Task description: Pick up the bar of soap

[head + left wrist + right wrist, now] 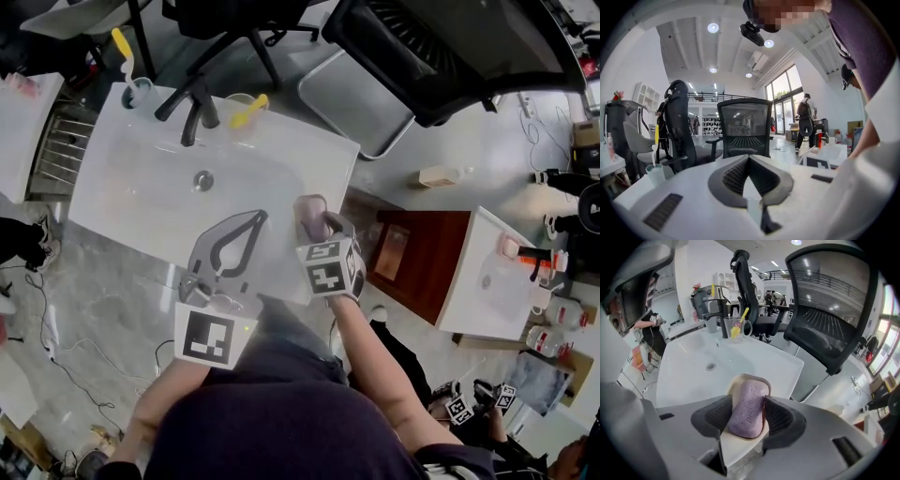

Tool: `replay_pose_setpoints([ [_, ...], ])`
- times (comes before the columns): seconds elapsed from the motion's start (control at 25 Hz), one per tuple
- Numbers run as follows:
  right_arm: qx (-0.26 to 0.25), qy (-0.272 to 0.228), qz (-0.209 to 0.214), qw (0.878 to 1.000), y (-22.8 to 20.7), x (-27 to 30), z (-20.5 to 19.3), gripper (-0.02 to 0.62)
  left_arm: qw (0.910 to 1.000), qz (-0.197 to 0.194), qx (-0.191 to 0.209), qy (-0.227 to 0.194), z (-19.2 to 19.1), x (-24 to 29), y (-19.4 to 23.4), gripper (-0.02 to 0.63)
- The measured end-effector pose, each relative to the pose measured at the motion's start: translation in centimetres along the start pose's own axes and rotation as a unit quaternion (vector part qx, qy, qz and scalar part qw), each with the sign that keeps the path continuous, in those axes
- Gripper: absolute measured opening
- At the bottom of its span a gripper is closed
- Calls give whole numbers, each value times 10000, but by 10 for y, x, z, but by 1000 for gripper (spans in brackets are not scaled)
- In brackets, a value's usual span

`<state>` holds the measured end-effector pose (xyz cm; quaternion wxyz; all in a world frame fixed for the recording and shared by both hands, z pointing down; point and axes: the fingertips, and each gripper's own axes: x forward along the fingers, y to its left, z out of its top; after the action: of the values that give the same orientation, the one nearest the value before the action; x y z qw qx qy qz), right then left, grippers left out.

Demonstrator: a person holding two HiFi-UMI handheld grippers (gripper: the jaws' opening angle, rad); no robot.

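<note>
Soap bar (746,414) has not left its place yet, so the pickup is only at the approach stage. The white washbasin (689,371) carries a beige soap dish (734,386) on its near rim, and the purple bar lies in that dish. The right claw (748,403) tips down over the dish with its jaws spread wide. The bar sits between the pads, which are not squeezing it as far as I can judge, so closing and lifting remain. The left claw (749,161) hangs over the basin's near edge, jaws together on nothing. Embossed along the bar is a word that looks like "Safeguard". The marker cube (330,267) shows only black-and-white squares.
</note>
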<state>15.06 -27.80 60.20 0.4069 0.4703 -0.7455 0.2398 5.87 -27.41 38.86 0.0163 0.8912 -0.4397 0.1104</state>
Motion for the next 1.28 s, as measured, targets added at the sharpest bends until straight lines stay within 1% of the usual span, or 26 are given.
replay_pose_setpoints([
  [0.12,-523,101,-98,9985,2,2,0,215,10000,22,-34,5,-2,-3,0,0],
  [0.2,-696,179,-117,9973,3,4,0,215,10000,24,-53,-16,-3,-5,1,0],
  [0.32,-605,323,-23,9976,3,7,1,215,9999,1,-78,-65,-2,-9,4,0],
  [0.4,-579,398,-37,9975,0,10,2,217,9999,-40,-98,-92,-1,-10,6,0],
  [0.64,-786,429,-389,9952,-5,16,4,202,9994,-292,-82,-145,7,-13,9,0],
  [0.8,-868,346,-595,9938,-7,13,5,196,9991,-402,0,-164,13,-15,18,0],
  [1.0,-1155,314,-794,9896,-4,9,6,193,9988,-473,-21,-118,11,-18,28,0],
  [1.28,-1029,-86,-1056,9890,-9,-15,22,192,9975,-651,50,-261,17,-15,29,0],
])
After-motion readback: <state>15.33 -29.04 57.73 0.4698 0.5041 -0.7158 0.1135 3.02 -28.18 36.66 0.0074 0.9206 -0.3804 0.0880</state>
